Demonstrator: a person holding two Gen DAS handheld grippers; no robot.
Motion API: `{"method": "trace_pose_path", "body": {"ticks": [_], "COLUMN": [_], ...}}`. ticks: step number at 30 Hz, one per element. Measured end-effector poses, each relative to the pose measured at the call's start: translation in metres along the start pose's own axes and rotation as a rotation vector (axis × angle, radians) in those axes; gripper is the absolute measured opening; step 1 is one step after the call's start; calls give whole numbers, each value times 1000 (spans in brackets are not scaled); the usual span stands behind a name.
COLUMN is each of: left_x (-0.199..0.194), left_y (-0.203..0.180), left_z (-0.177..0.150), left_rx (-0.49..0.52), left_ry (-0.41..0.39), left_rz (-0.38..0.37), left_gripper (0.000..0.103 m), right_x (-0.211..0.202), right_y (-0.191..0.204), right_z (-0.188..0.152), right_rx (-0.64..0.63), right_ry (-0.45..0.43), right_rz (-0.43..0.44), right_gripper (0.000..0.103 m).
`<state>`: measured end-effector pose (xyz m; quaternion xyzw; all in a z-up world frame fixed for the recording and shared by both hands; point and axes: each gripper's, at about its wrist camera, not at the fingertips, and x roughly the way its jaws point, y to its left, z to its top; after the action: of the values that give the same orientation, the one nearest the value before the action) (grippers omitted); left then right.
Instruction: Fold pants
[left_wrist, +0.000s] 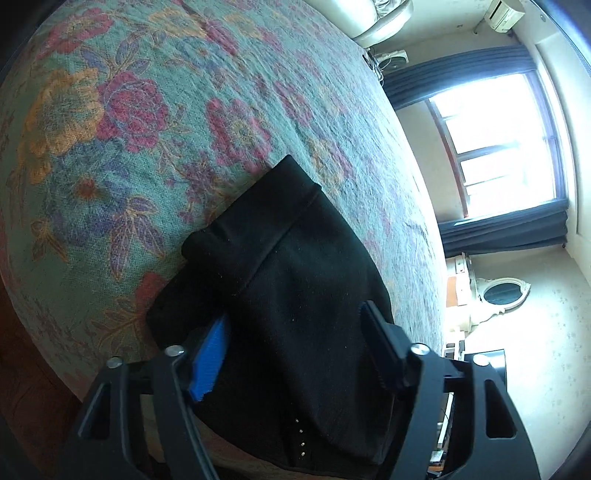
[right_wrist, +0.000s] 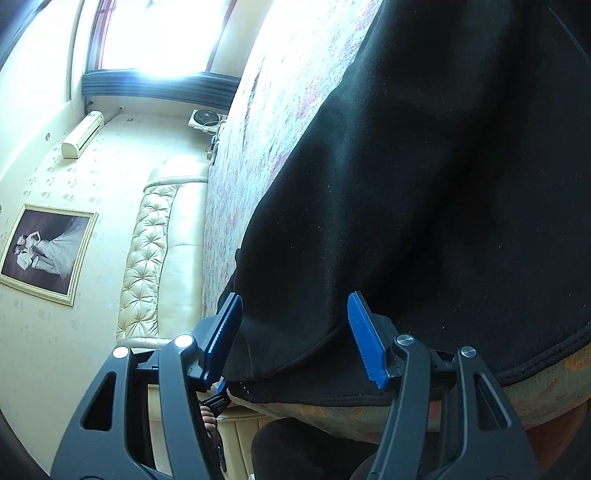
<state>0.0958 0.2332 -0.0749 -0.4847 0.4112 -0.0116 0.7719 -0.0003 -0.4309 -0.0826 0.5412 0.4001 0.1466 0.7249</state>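
The black pants (left_wrist: 295, 280) lie folded in layers on a floral bedspread (left_wrist: 155, 122), near the bed's edge. My left gripper (left_wrist: 295, 347) is open, its jaws wide apart on either side of the near part of the pants; the blue pad (left_wrist: 212, 358) of one finger shows, partly tucked beside the cloth. In the right wrist view the pants (right_wrist: 424, 192) fill the right half. My right gripper (right_wrist: 295, 332) is open, its blue pads (right_wrist: 365, 347) straddling a hem corner of the pants without pinching it.
A cream tufted headboard (right_wrist: 155, 254) stands along the bed's far end. A bright window with dark curtains (left_wrist: 498, 147), a wall air conditioner (right_wrist: 83, 134), a framed photo (right_wrist: 48, 253) and a small fan (right_wrist: 207, 119) are around the room.
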Motion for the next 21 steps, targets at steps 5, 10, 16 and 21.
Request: {"method": "trace_pose_path", "body": {"ticks": [5,10,16,21], "left_x": [8,3,-5,-3], "left_y": [9,10,5,8], "left_z": [0,-4,-1,-2], "left_rx": [-12,-9,-12,-11], "left_ry": [20,8,0,10], "left_rz": [24,3,-26,-15], "left_gripper": [13,9,9,9], "right_x": [-18,-21,-20,-11], "right_y": [-13,-27,-44,-52], "right_z": [-4,-7,-24,-21], "right_rx": [99,168,290,298], "right_ry": [-82,-156,-190,-200], "right_rz": [15,-6,-9,5], "right_gripper": [62,62,62,62]}}
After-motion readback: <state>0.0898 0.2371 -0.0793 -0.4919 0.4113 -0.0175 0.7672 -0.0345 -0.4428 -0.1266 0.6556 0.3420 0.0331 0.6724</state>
